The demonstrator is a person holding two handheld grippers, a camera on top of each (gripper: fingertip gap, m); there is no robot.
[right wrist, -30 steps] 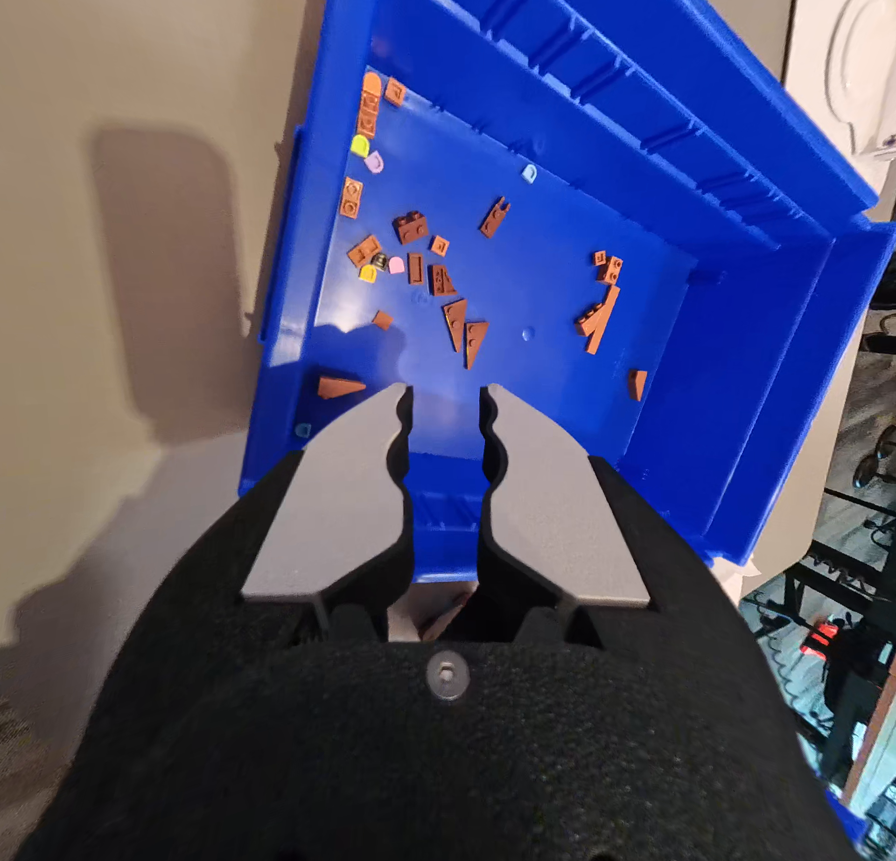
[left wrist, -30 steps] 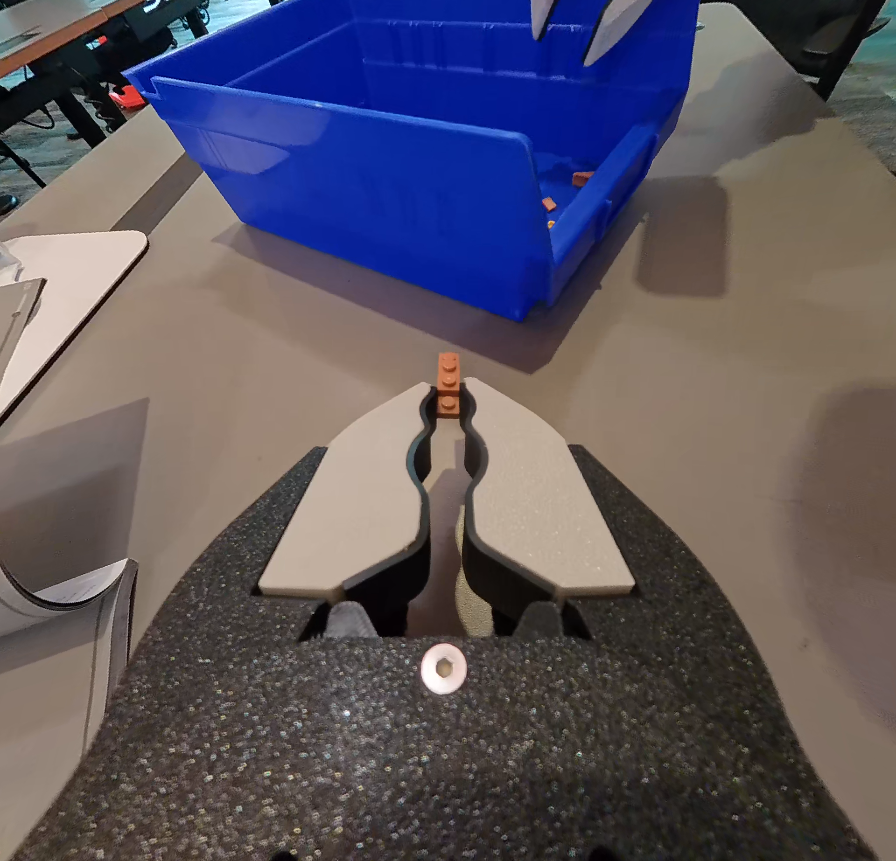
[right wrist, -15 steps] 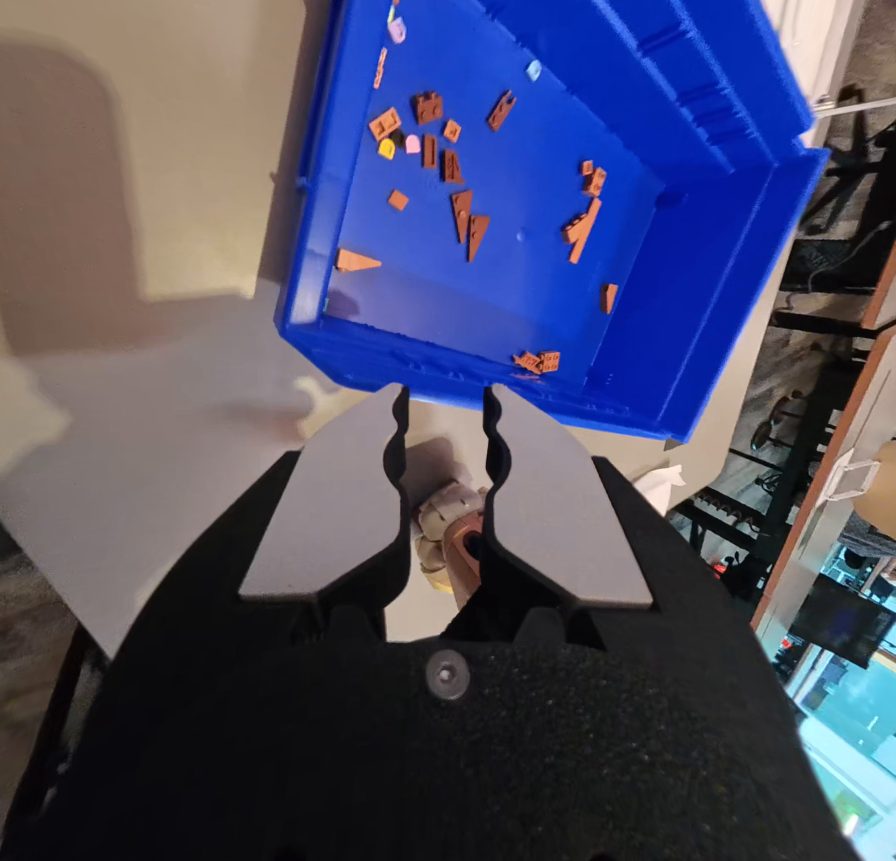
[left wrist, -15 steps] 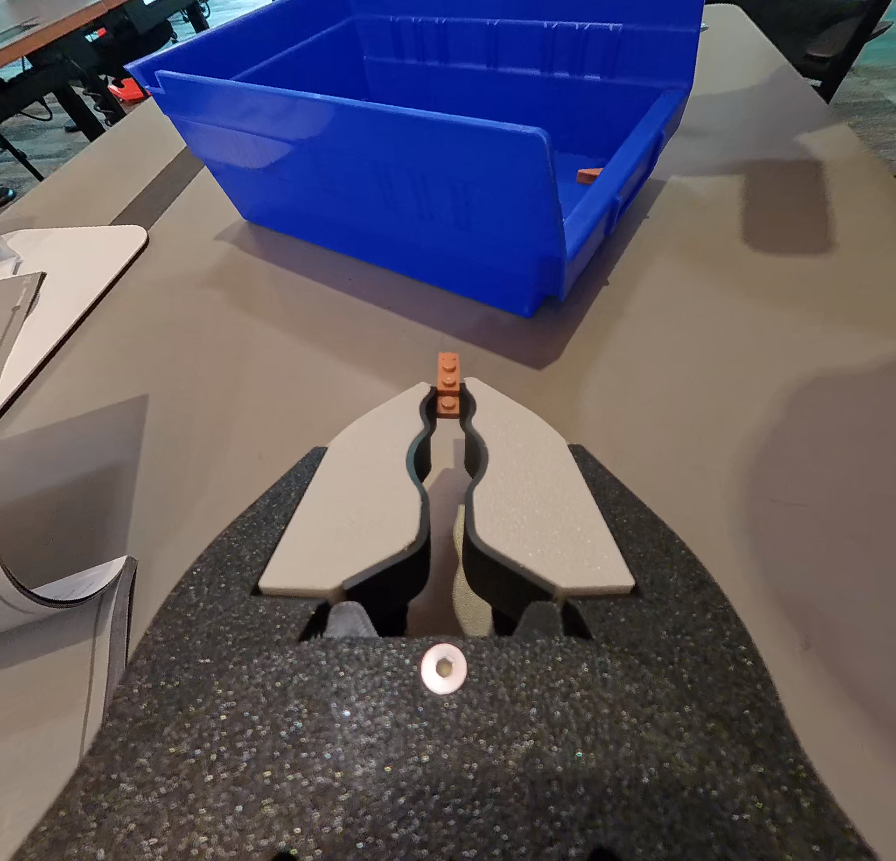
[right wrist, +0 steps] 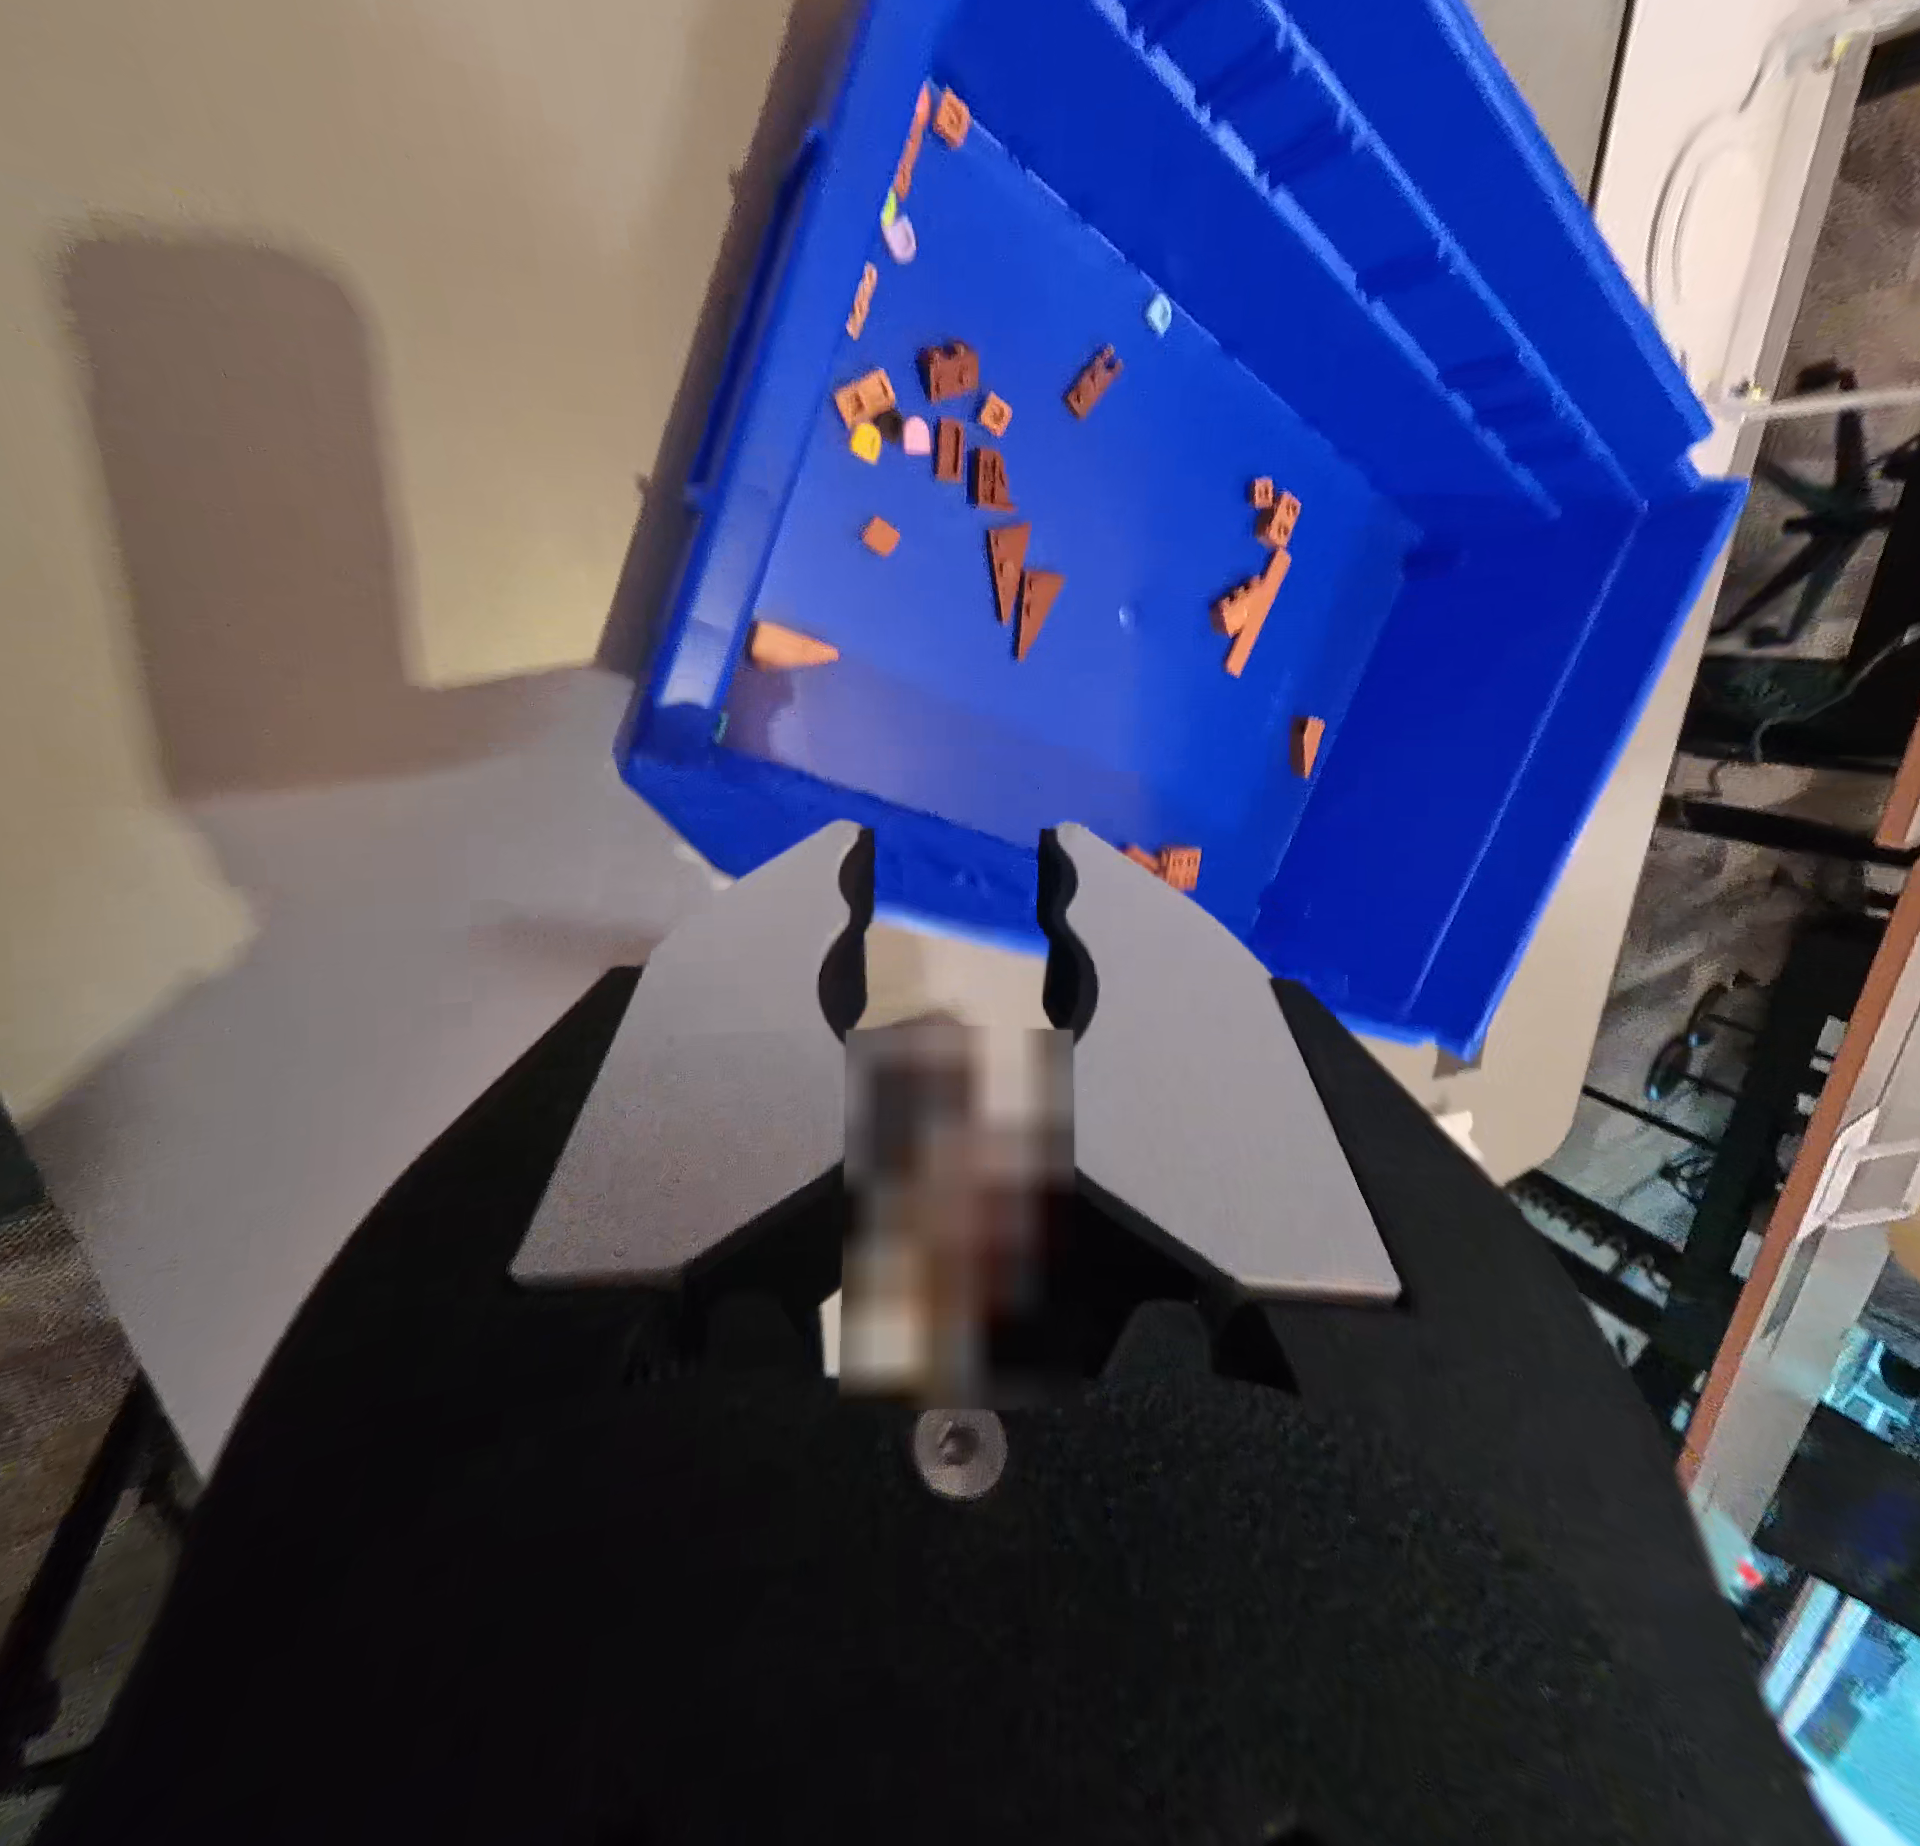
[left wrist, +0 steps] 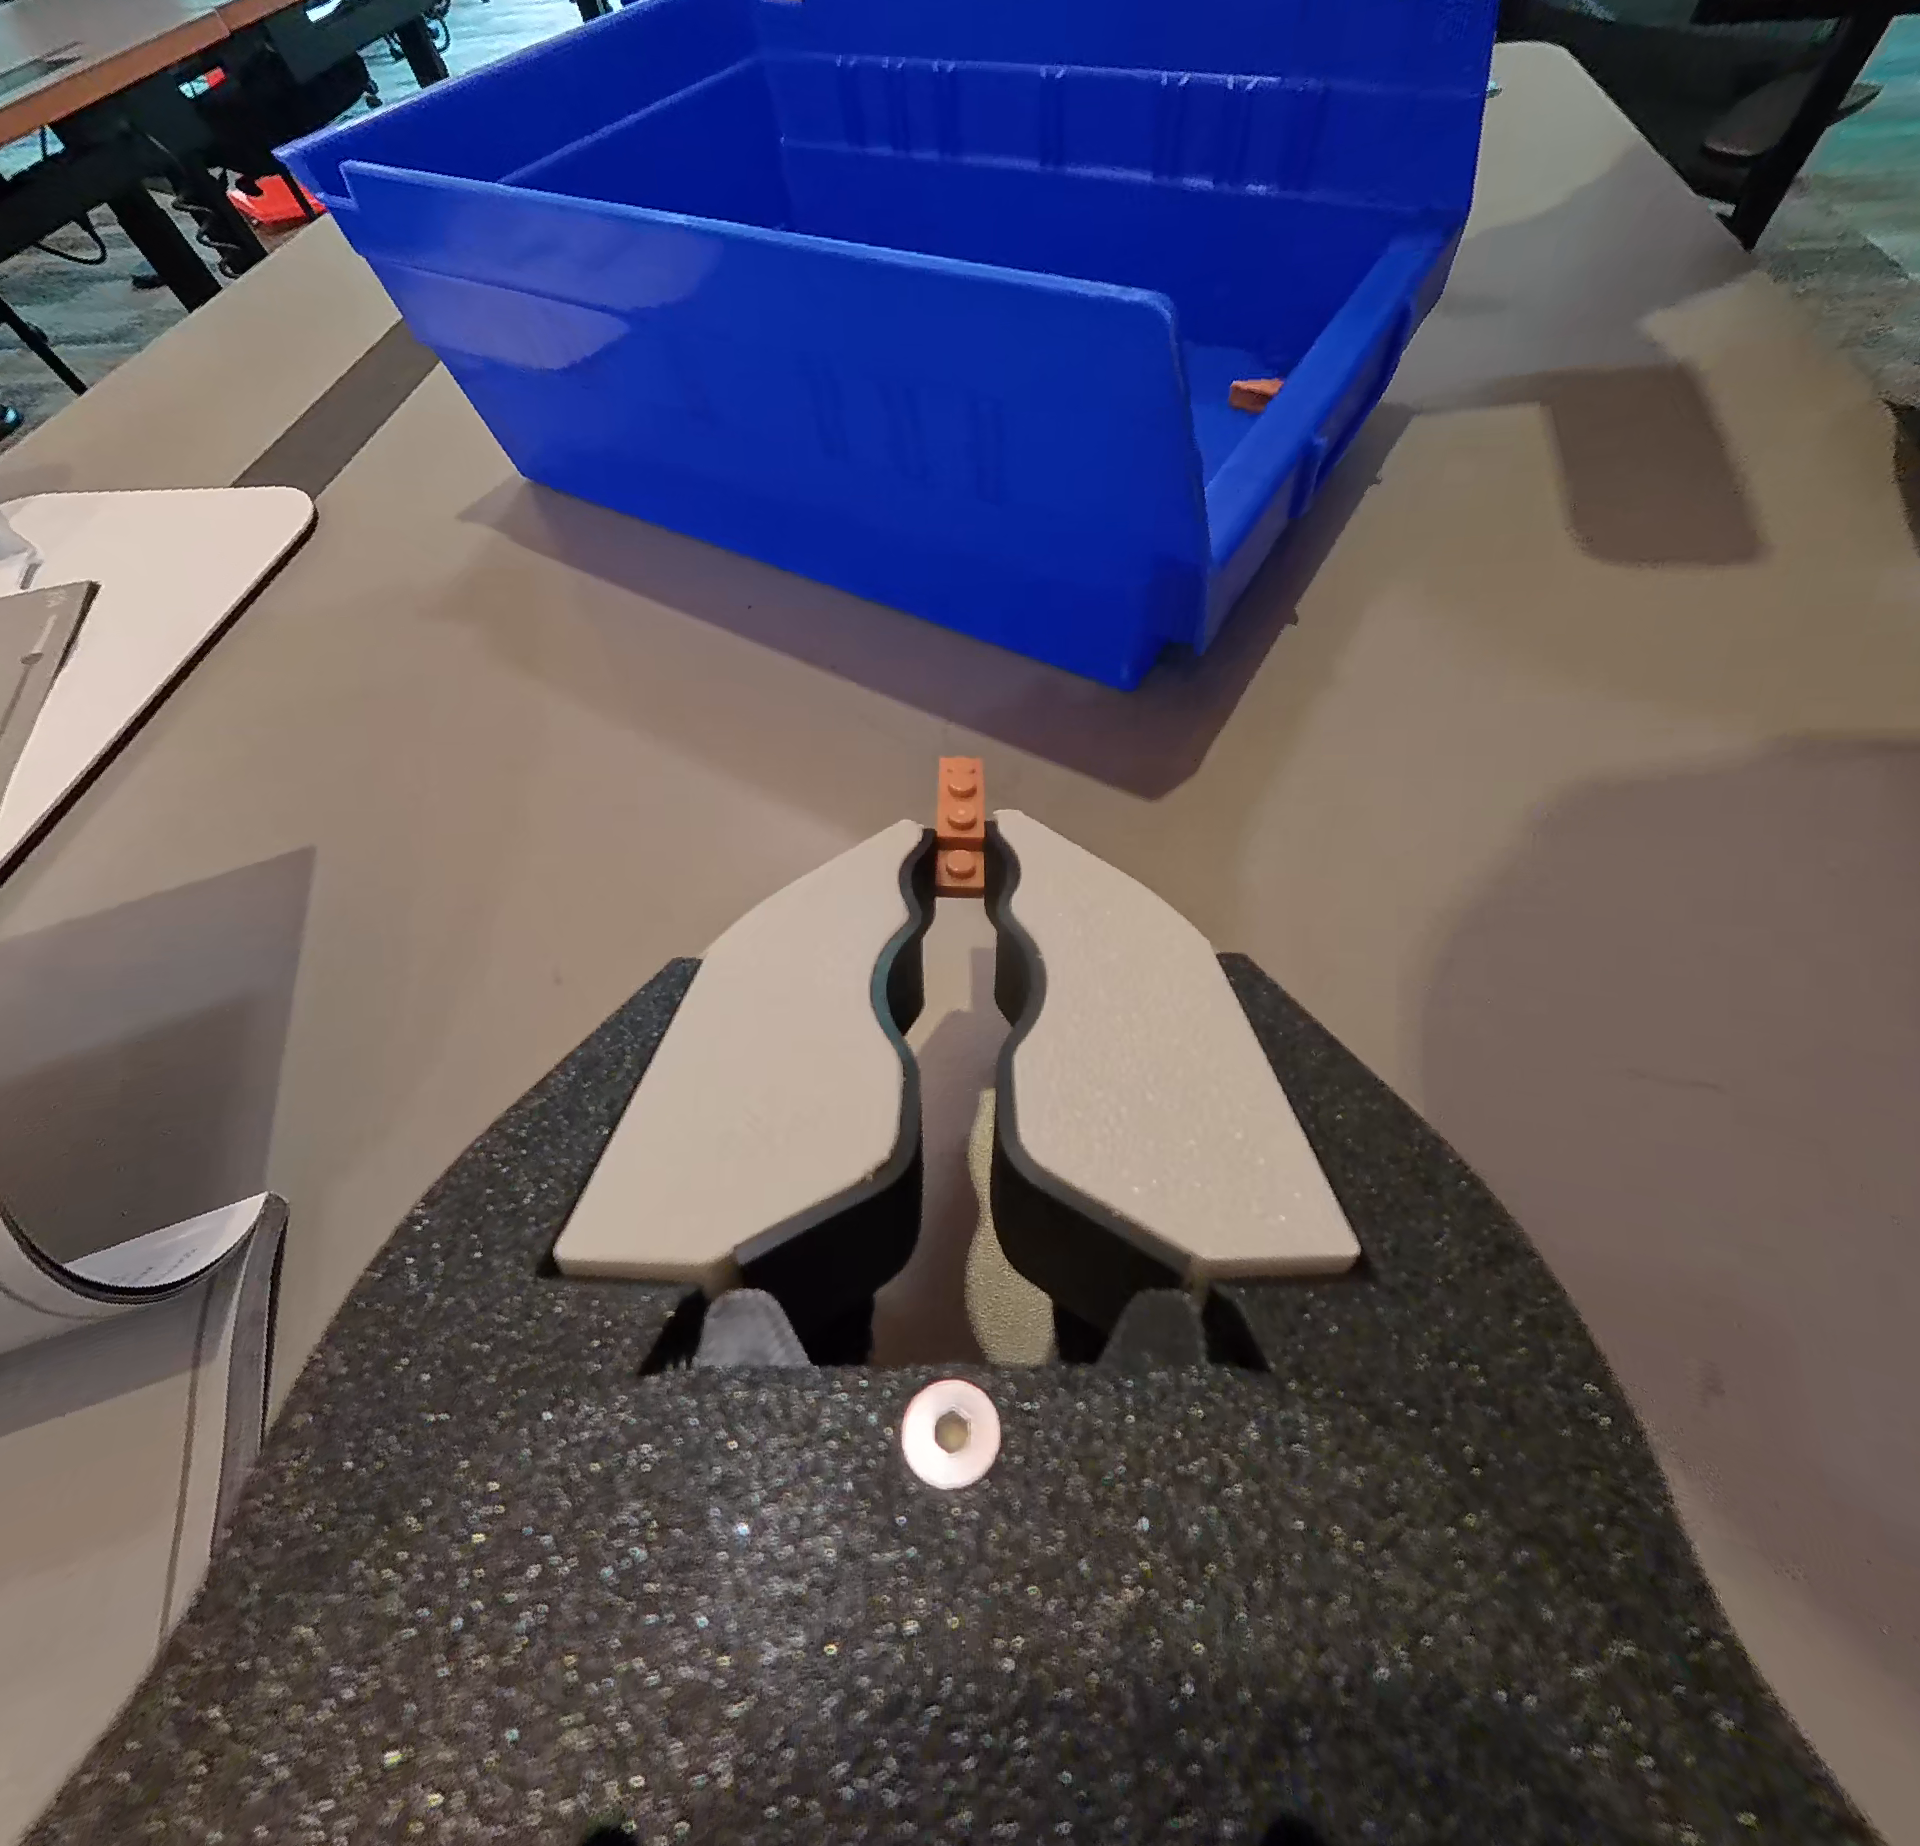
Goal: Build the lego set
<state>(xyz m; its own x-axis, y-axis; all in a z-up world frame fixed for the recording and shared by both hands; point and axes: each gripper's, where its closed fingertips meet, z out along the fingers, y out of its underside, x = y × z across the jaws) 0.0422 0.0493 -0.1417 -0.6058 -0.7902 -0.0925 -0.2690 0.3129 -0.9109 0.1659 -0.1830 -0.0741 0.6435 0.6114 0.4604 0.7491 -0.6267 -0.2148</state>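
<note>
**Left tool pinching a small brown brick, right tool apart above the bin**

While I look along the left tool [left wrist: 961,846], I see its two grey fingers [left wrist: 821,975] drawn narrow and pressed on both sides of a small brown studded brick [left wrist: 961,820], whose far end sticks out ahead of the tips. That tool sits low over the worktop [left wrist: 520,757], and the blue bin [left wrist: 831,373] stands ahead of it, apart from the brick.

My right tool [right wrist: 951,846] looks down from above with its fingers apart and nothing between the tips; the bin's near wall lies just beyond them. Ahead of that tool, on the bin floor, lie scattered brown pieces [right wrist: 1013,570] with a few pale coloured ones [right wrist: 914,435] among them.

As I judge it, one brick is out of the bin and in hand, while many remain inside; what the brick is meant for I cannot tell.

The worktop is plain, matt, grey-beige and crossed by soft shadows. A white board [left wrist: 156,560] and a curled sheet [left wrist: 135,1277] lie left of the left tool. Beyond are desks, chair legs and cables on a dark floor.
</note>
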